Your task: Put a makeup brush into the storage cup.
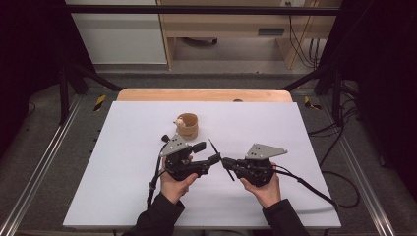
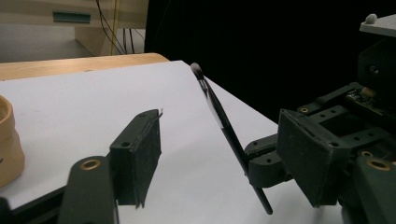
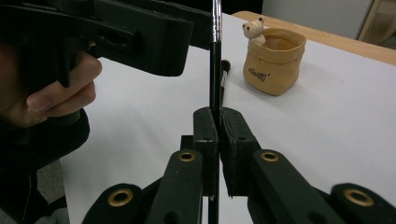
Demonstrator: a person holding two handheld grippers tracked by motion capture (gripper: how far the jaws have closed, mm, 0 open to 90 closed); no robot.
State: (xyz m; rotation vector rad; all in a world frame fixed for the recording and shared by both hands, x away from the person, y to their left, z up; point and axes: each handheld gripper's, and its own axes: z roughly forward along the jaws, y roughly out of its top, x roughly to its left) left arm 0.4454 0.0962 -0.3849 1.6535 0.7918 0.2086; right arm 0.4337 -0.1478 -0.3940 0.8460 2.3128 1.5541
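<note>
**Brush being passed from the right gripper to the left**

Brush (image 3: pixel 215 70) is clamped between the closed jaws of the right gripper (image 3: pixel 218 135) and is held above the white desk (image 1: pixel 123 147), near its middle. In the left gripper view the handle is seen leaning, bristle tip up and away, with its lower end sticking out below the jaws that hold it.

The left gripper (image 2: pixel 224 154) is held just beside it, jaws apart; the handle stands between its 2 pads, and neither pad is seen pressing on it. A tan cup (image 1: pixel 187 126) with a small bear figure on its rim is set farther back on the desk, apart from both grippers.

The step in hand is judged to be a handover. For the next move, the left pads would need to be closed squarely on the handle, clear of the right jaws, before the right grip is loosened; otherwise the thin handle could be dropped or twisted out of line.
</note>
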